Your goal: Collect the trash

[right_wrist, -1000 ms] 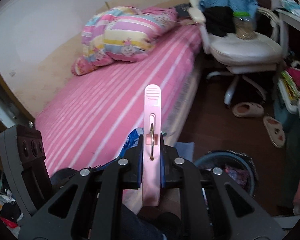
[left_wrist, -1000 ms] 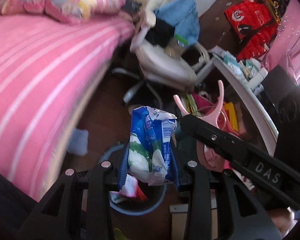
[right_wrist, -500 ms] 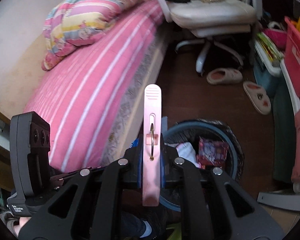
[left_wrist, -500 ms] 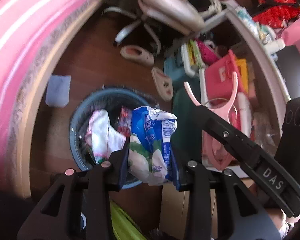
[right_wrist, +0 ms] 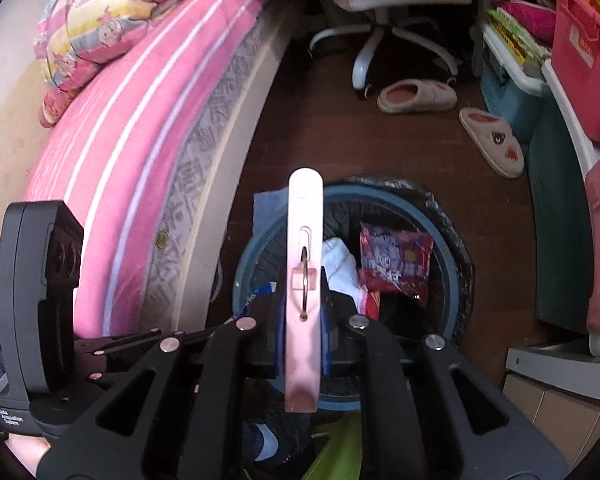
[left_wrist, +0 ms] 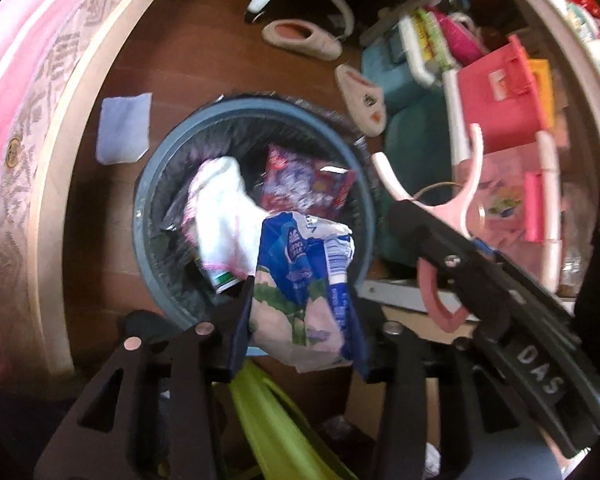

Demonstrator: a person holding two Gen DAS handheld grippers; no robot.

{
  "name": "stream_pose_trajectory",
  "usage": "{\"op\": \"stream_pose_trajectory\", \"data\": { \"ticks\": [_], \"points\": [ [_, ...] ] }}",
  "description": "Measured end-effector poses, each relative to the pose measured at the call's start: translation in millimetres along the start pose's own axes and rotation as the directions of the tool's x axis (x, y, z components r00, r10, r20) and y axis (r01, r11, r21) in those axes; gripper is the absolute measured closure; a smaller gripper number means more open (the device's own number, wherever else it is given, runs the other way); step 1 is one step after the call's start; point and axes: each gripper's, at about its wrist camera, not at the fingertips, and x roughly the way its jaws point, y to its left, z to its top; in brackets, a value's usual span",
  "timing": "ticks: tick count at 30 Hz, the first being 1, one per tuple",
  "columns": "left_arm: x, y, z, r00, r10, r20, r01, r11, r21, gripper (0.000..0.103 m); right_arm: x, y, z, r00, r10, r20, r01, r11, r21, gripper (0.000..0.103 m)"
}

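Observation:
My left gripper (left_wrist: 300, 316) is shut on a crumpled blue and white plastic bag (left_wrist: 304, 280) and holds it over the near rim of a round blue bin (left_wrist: 148, 184) lined with black plastic. The bin holds white crumpled trash (left_wrist: 220, 208) and a red and purple snack packet (left_wrist: 300, 176). My right gripper (right_wrist: 302, 320) is shut on a pink clothes peg (right_wrist: 304, 264) and hovers above the same bin (right_wrist: 448, 256). The peg (left_wrist: 468, 184) and right gripper also show in the left wrist view, to the right of the bin.
A pink striped bed (right_wrist: 132, 120) runs along the left. Two slippers (right_wrist: 416, 96) lie on the brown floor past the bin, by a white office chair base (right_wrist: 384, 40). Storage boxes (right_wrist: 580, 52) crowd the right. A blue cloth (left_wrist: 124, 128) lies left of the bin.
Both grippers have tilted down and moved toward the bin, which now fills the middle of both views. Each still holds its item.

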Motion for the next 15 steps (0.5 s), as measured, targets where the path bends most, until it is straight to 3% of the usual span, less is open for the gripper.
{"op": "stream_pose_trajectory", "data": {
  "ticks": [1,2,3,5,9,15],
  "points": [
    [4,1,1,1.0,0.021,-0.013,-0.021,1.0,-0.005,0.05,1,-3,0,1.0,-0.009,-0.002,0.009,1.0,0.014,0.087],
    [6,3,2,0.999,0.038,-0.022,-0.038,0.999,-0.013,0.043,1,-6,1,1.0,-0.016,-0.002,0.016,0.999,0.031,0.078],
    [6,5,3,0.999,0.044,-0.024,-0.044,0.999,-0.02,0.039,1,-8,1,1.0,-0.022,0.001,0.021,0.999,0.041,0.061],
    [4,8,5,0.999,0.044,-0.018,-0.045,0.998,-0.044,0.03,0,-10,1,1.0,-0.029,0.005,0.029,0.998,0.058,0.042],
    [-3,13,7,0.999,0.04,-0.001,-0.04,0.996,-0.074,0.019,-3,-13,2,0.999,-0.044,0.011,0.043,0.997,0.062,0.038],
    [-20,5,8,0.995,0.081,0.054,-0.077,0.994,-0.08,0.012,-23,-8,6,0.996,-0.041,0.078,0.038,0.998,0.041,0.037]
  ]
}}
